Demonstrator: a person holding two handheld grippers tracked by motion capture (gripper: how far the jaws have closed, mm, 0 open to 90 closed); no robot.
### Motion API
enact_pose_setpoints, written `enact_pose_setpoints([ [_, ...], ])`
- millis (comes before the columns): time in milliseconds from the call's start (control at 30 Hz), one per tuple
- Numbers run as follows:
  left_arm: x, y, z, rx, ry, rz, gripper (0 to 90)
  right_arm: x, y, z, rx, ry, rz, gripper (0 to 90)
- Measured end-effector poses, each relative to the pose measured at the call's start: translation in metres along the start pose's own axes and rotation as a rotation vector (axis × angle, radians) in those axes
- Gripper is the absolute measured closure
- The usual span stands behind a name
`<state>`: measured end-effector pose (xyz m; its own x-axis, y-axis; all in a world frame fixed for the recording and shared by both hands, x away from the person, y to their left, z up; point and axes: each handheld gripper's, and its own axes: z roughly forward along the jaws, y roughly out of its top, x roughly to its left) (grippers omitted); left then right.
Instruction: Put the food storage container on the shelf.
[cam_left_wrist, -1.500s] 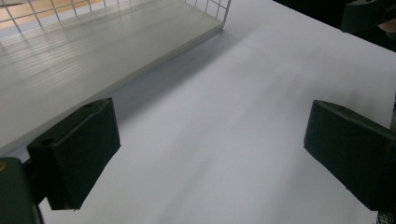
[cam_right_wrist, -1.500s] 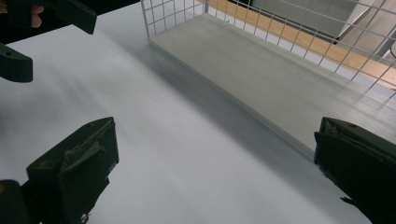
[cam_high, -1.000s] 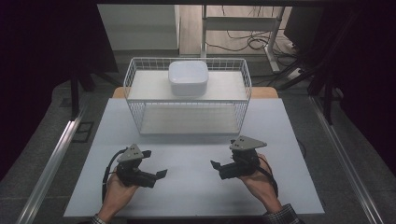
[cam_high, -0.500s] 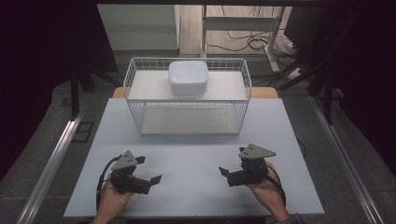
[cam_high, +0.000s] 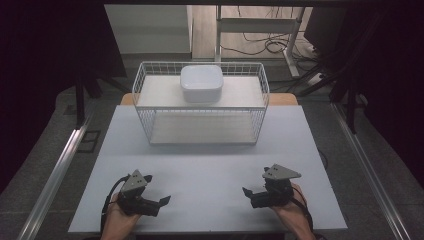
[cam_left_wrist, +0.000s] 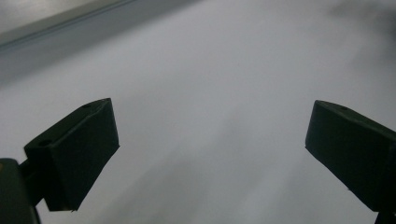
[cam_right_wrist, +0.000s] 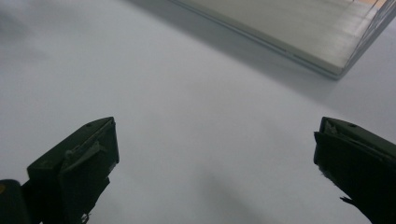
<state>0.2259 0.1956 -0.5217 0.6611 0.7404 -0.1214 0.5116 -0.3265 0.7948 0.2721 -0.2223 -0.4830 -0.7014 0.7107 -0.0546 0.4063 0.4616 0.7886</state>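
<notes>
On top of the white wire two-tier rack (cam_high: 200, 107), at the far middle of the tabletop (cam_high: 210, 165), sits the single white rounded-square bowl (cam_high: 201, 83), upside down as far as I can tell, resting on the upper shelf and well apart from both grippers. It is the nearest loose thing to them, so I take it as the object of the work.

Compared with a second ago, both hands have drawn back toward the person's edge of the tabletop and moved farther apart, away from the rack. I read that as a retreat to a resting pose: either the bowl's placing is finished, or a reach for it has not begun.

The left gripper (cam_high: 162, 201) lies low at the near left, its fingers (cam_left_wrist: 77, 151) spread wide over bare surface, holding nothing. The right gripper (cam_high: 247, 191) mirrors it at the near right, fingers (cam_right_wrist: 77, 163) likewise spread and empty, with the rack's lower shelf ahead in its view.

Counted: one bowl, one rack with two shelves, two grippers, two hands.
</notes>
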Motion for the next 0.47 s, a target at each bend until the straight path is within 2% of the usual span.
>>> enact_pose_setpoints([
  [267, 0.000, -0.008, 0.007, 0.059, -0.011, -0.015, 2.6, -0.001, -0.016, 0.008, 0.064, 0.004, 0.013, 0.0],
  [333, 0.001, -0.010, 0.010, 0.086, -0.006, -0.016, 2.6, -0.001, -0.020, 0.015, 0.112, -0.001, 0.002, 0.0],
  [467, 0.001, -0.009, 0.011, 0.088, -0.003, -0.016, 2.7, -0.001, -0.020, 0.016, 0.119, -0.010, -0.008, 0.0],
])
